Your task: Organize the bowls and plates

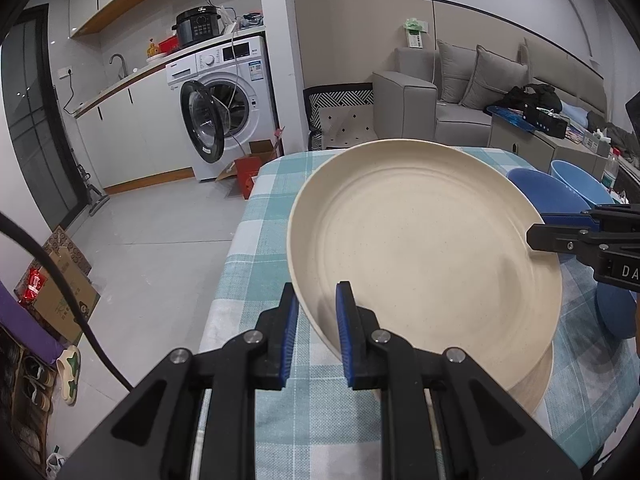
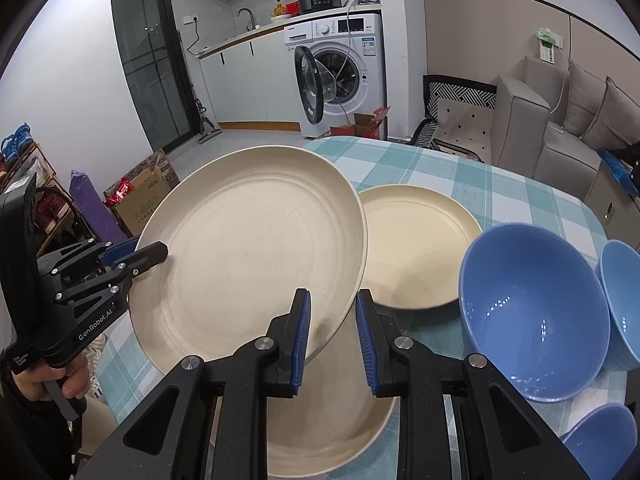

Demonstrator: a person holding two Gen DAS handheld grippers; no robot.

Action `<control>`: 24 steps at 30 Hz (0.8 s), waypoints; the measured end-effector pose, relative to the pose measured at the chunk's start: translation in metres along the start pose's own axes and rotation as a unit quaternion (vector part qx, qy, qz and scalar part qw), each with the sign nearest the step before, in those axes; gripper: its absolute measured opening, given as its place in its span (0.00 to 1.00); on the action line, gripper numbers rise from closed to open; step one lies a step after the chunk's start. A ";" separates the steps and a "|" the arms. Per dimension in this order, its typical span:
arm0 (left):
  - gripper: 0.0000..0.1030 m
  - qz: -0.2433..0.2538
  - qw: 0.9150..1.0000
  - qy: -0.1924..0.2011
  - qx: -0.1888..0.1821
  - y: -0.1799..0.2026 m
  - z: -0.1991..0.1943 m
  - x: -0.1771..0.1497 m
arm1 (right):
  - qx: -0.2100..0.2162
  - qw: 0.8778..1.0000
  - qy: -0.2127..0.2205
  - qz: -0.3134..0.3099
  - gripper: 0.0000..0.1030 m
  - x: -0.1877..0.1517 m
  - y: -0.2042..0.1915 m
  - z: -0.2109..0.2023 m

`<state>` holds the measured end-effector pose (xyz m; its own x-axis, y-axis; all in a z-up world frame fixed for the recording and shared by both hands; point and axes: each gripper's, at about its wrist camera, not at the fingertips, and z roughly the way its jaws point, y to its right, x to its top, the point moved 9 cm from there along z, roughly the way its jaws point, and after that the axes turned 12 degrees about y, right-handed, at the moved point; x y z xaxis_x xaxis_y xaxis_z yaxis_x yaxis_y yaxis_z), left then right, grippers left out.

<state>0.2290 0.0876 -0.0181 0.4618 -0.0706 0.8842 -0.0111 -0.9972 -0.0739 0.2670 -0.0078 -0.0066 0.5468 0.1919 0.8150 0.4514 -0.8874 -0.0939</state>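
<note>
Plate (image 2: 248, 256) rigid, smooth-glazed, likely slippery, chippable; grip rim only. Left tongs (image 1: 318, 312) clamp rim at 6 o'clock, right tongs (image 2: 332, 320) pinch opposite rim, plate tilted above counter (image 2: 500, 192).

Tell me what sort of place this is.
Probably a small flat with kitchen and living area in one room: a washing machine under a counter with a sink tap, a grey sofa, and a table under a checked cloth.

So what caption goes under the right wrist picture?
Both grippers, left gripper and right gripper, lift a cream plate above the checked table.
</note>
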 end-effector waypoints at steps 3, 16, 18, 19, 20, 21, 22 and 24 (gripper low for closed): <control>0.16 0.001 1.000 -0.003 -0.004 0.005 0.001 -0.003 | -0.003 1.000 -0.004 0.004 0.23 -0.006 0.004 -0.002; 0.16 0.010 1.000 -0.020 -0.015 0.022 0.002 -0.020 | -0.012 1.000 -0.022 0.014 0.23 -0.030 0.015 -0.006; 0.16 0.011 1.000 -0.022 -0.017 0.023 0.003 -0.022 | -0.012 0.999 -0.026 0.015 0.23 -0.034 0.017 -0.006; 0.16 0.011 0.999 -0.023 -0.019 0.024 0.003 -0.023 | -0.013 0.999 -0.027 0.016 0.23 -0.036 0.017 -0.007; 0.16 0.011 0.999 -0.024 -0.019 0.025 0.004 -0.024 | -0.013 0.999 -0.028 0.018 0.23 -0.038 0.018 -0.007; 0.16 0.012 0.999 -0.025 -0.020 0.026 0.004 -0.025 | -0.014 0.999 -0.029 0.018 0.23 -0.040 0.018 -0.007; 0.16 0.012 0.999 -0.027 -0.021 0.028 0.005 -0.027 | -0.015 0.999 -0.030 0.020 0.23 -0.042 0.020 -0.007; 0.16 0.014 0.999 -0.030 -0.022 0.029 0.005 -0.032 | -0.017 0.999 -0.032 0.023 0.23 -0.046 0.022 -0.008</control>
<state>0.2186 0.0607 -0.0510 0.5127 -0.0985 0.8529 -0.0639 -0.9950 -0.0765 0.2458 -0.0397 -0.0415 0.6110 0.1764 0.7717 0.4012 -0.9094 -0.1098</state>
